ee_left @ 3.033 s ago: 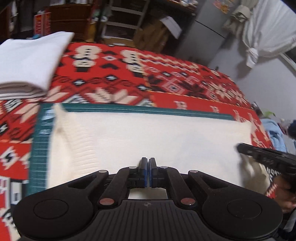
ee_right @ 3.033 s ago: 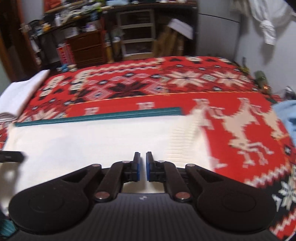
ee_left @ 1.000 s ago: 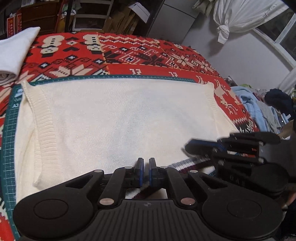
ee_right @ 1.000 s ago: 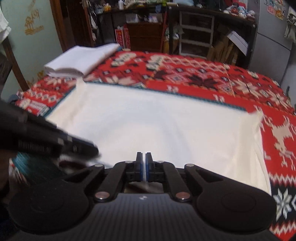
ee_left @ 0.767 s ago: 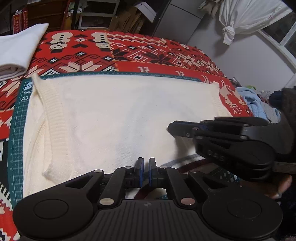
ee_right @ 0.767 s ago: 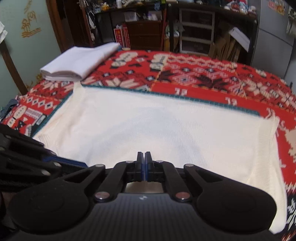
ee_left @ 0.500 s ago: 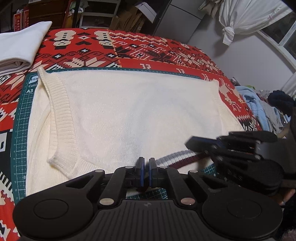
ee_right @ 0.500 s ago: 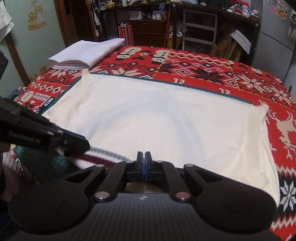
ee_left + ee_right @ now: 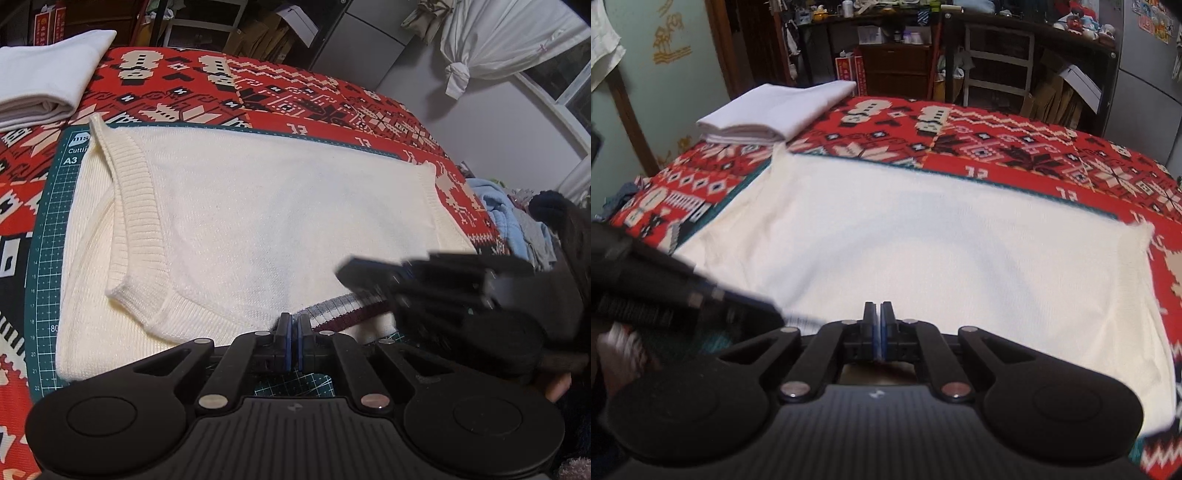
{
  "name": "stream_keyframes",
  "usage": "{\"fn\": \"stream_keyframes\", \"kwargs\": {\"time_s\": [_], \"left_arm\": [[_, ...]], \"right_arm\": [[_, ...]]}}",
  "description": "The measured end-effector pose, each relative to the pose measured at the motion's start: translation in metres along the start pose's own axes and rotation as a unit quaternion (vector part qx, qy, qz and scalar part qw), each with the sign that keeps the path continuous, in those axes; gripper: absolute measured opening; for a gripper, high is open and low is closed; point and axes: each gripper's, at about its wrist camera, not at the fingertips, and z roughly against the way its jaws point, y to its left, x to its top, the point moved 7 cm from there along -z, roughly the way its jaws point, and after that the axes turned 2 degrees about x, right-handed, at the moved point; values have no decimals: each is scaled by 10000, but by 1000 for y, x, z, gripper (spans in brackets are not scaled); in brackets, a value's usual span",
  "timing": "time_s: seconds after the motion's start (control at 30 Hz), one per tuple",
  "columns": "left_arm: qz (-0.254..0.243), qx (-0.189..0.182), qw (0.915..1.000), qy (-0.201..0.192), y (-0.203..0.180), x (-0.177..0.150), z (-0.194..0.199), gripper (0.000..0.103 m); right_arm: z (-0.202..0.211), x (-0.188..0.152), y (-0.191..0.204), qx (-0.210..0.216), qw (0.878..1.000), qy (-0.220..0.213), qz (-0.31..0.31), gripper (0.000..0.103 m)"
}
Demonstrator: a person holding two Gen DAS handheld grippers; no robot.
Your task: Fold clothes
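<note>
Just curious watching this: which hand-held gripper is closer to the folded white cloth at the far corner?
Left. The left hand-held gripper is on the folded white cloth's side of the cream sweater; the right hand-held gripper sits further along the near edge.

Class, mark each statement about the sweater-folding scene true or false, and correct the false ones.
1. The cream sweater lies on a green cutting mat. True.
2. The left gripper has its jaws wide open. False: they are shut.
3. A folded white cloth sits on the patterned blanket beyond the sweater. True.
4. The sweater's collar band is plain cream. False: it is striped grey, white and maroon.
5. The right gripper is shut. True.
</note>
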Motion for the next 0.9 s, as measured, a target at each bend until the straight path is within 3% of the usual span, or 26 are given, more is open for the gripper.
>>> {"fn": "stream_keyframes", "kwargs": {"time_s": [0.1,0.23,0.33,0.47,0.7,0.9], "left_arm": [[4,-23,10000,-9,0,-1,-1,4],[26,-59,10000,-23,1,-1,-2,4],[82,-80,9999,-29,2,-1,-1,4],[82,-66,9999,-47,1,-2,-1,4],[65,-65,9999,-73,1,-2,-1,3],[125,-121,9998,-74,3,-3,-1,3]], "right_arm": [[12,-5,-4,-63,10000,36,-18,2],[18,18,-23,-130,9986,-233,-465,3],[8,28,-37,-416,9976,-306,-463,3],[0,9,-44,-496,9979,-31,-405,2],[29,-21,-35,-513,9987,-14,-19,2],[29,0,-42,-686,9971,-242,-202,3]]}}
